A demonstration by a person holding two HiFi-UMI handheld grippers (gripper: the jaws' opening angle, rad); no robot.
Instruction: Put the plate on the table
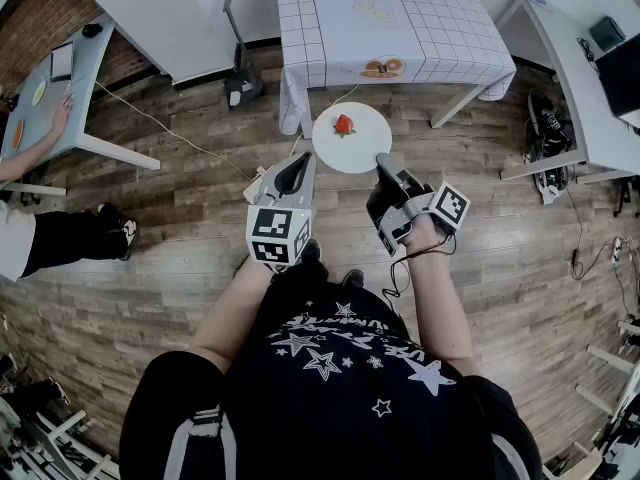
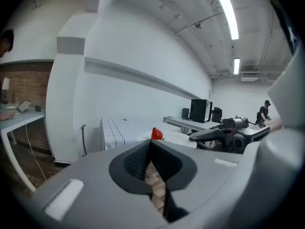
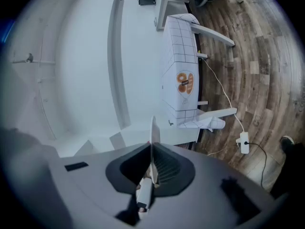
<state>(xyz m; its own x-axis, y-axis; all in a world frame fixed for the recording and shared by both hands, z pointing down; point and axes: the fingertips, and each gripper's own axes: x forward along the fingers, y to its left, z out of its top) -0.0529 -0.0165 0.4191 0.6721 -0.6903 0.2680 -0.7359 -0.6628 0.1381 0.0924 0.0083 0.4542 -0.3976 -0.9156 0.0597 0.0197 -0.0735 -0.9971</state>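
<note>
Right gripper (image 1: 383,160) on plate (image 1: 358,150) rim

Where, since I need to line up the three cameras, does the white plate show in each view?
Head view: upper centre, the white plate hangs just short of the checked-cloth table, its rim pinched in the right claw.
Left gripper view: centre, nearly edge-on.
Right gripper view: a thin edge-on sliver, lower centre, between the claw's jaws.
Shared landmark: the checked-cloth table, also at and.
</note>
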